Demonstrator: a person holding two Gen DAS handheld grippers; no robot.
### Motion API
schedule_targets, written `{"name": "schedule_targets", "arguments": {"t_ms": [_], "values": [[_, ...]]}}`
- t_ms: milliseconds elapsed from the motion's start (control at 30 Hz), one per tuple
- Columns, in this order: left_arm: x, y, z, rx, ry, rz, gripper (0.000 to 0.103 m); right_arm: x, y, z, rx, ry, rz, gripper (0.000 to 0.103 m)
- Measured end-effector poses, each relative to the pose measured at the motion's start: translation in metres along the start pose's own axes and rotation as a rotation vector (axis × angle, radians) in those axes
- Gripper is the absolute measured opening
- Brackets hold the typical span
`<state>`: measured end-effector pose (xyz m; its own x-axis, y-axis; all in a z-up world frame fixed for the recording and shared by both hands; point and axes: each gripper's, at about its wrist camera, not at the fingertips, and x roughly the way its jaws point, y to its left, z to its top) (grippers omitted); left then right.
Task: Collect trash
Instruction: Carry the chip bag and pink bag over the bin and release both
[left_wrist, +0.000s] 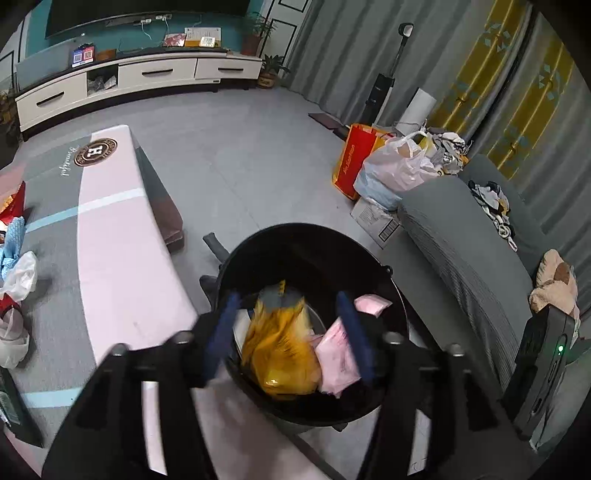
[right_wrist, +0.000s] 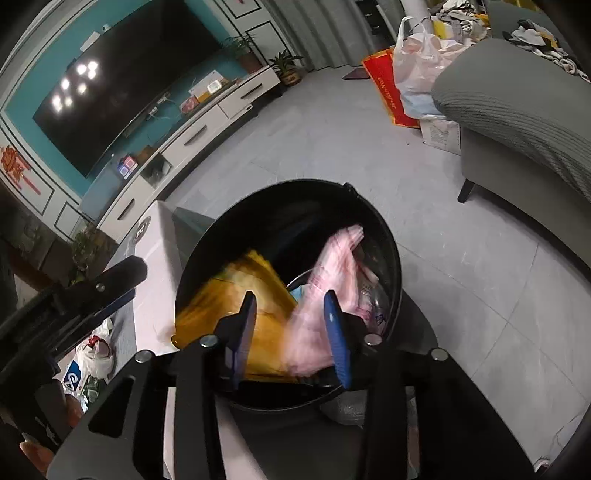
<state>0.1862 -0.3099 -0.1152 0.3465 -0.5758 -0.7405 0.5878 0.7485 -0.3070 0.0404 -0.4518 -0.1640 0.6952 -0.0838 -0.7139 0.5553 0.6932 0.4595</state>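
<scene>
My left tool (left_wrist: 288, 328) hangs spread over the black bin (left_wrist: 258, 240) at lower centre, gripping nothing; a yellow bag (left_wrist: 280, 350) and pink bag (left_wrist: 338, 354) lie blurred inside. My right tool (right_wrist: 291, 328) is also parted above the bin (right_wrist: 280, 206), pads clear of the pink bag (right_wrist: 340, 258). More trash (left_wrist: 18, 273) sits on the surface (left_wrist: 122, 258) at left.

Black-framed tongs (right_wrist: 291, 332) with blue finger pads (right_wrist: 338, 339) and silver screws (right_wrist: 208, 340)

Round black glossy plastic trash bucket (right_wrist: 388, 236), crinkled shiny orange plastic wrapper (left_wrist: 280, 347), thin pink plastic bags (right_wrist: 332, 266), ribbed matt grey cloth sofa cover (left_wrist: 461, 251), smooth grey floor tiles (right_wrist: 332, 140)
</scene>
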Motion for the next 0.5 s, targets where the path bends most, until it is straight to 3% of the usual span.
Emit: {"name": "schedule_targets", "arguments": {"t_ms": [67,133,267,500], "values": [[-0.006,0.005,-0.001,-0.015,-0.004,-0.011,0.07,-0.002,0.0,0.0,0.003,-0.01,-0.002,0.04],[-0.016,0.012,-0.005,-0.039,-0.014,-0.033,0.084,-0.003,0.002,0.0,-0.002,-0.013,0.011,0.041],[-0.048,0.029,-0.02,-0.082,-0.072,-0.07,0.097,-0.008,0.012,-0.001,-0.026,-0.023,0.052,0.047],[-0.115,0.058,-0.05,-0.124,-0.189,-0.079,0.1,-0.02,0.042,-0.01,-0.103,-0.06,0.137,0.055]]}}
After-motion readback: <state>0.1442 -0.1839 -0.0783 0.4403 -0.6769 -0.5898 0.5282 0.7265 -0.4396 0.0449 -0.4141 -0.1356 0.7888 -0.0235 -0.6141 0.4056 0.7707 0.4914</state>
